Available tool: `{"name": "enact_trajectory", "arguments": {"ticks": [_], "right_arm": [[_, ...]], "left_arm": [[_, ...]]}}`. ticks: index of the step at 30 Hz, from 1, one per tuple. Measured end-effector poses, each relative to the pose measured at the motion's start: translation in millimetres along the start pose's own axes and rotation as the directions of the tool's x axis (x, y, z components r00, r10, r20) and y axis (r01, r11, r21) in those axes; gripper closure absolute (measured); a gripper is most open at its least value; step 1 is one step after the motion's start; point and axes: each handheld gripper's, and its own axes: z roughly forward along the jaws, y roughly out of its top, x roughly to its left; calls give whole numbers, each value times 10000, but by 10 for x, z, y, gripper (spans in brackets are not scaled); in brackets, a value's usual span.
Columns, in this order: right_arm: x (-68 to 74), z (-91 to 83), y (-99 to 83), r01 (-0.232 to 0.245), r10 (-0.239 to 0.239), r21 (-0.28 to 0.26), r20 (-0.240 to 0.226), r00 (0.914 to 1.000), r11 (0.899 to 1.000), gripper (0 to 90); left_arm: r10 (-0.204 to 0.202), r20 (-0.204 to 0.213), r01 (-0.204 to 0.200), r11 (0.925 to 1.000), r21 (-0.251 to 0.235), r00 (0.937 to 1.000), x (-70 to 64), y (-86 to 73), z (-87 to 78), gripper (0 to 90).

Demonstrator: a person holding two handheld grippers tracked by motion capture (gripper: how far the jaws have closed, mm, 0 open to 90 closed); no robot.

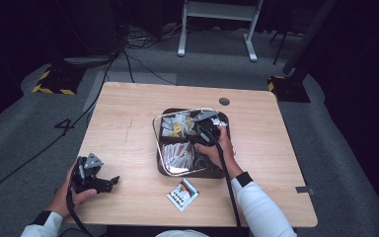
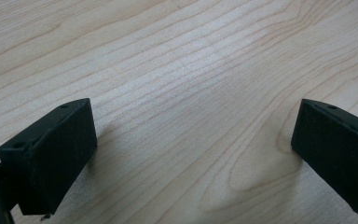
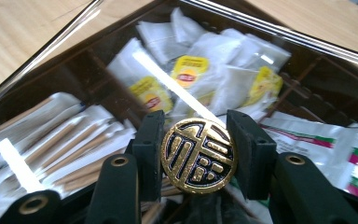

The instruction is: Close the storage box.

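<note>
Item, nearest edge of the light wooden table [image 1: 128,123]: a small square printed sachet [image 1: 182,194], lying flat and apart from both grippers.

Item, near left: the left gripper [image 1: 109,182], rested on the table top in the person's left hand. In the left gripper view its jaws are seen spread wide, with nothing but bare wood grain between them.

Item, centre: a dark compartmented box under a clear, metal-rimmed lid [image 1: 156,129]. Through the lid are seen white paper-wrapped sticks [image 3: 60,140] in one compartment, yellow-labelled tea bags [image 3: 189,70] in the next, and green-and-white sachets [image 3: 354,161] in another.

Item, on the lid: a round black knob bearing a gold emblem [image 3: 199,155]. The right gripper [image 3: 199,154] is closed on this knob, one jaw pressed to each side of it, as the right gripper view shows. In the high view this gripper [image 1: 203,132] is found over the right half of the box, held in the person's right hand [image 1: 216,150].

Step judged in hand: the lid has been grasped by its knob, presumably for opening. The lid appears seated or nearly so; whether it has begun to rise cannot be told.

Next move, as judged: a firm hold and a level lift, lest the rim snag.
</note>
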Motion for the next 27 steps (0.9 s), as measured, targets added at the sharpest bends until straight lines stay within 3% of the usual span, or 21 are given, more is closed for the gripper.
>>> {"name": "enact_trajectory", "arguments": {"ticks": [4,10,12,23,27], "right_arm": [[-39,8,7,-641,641,-20,713,9954,9979,591],[-73,27,13,-1492,1492,-89,1249,9809,9888,591],[-54,28,12,-1468,1462,-60,1428,9789,9891,591],[49,16,-17,-1784,1778,-136,1844,9666,9839,591],[59,17,-22,-1953,1952,-137,1458,9699,9806,588]], "left_arm": [[13,6,-13,10000,-1,10000,1,1,0,4],[14,7,-14,10000,-7,10000,2,0,1,3],[13,5,-13,10000,-4,10000,1,0,0,3],[85,52,-85,10000,-8,10000,6,4,3,4],[100,65,-99,9999,-53,9999,5,7,10,3]]}}
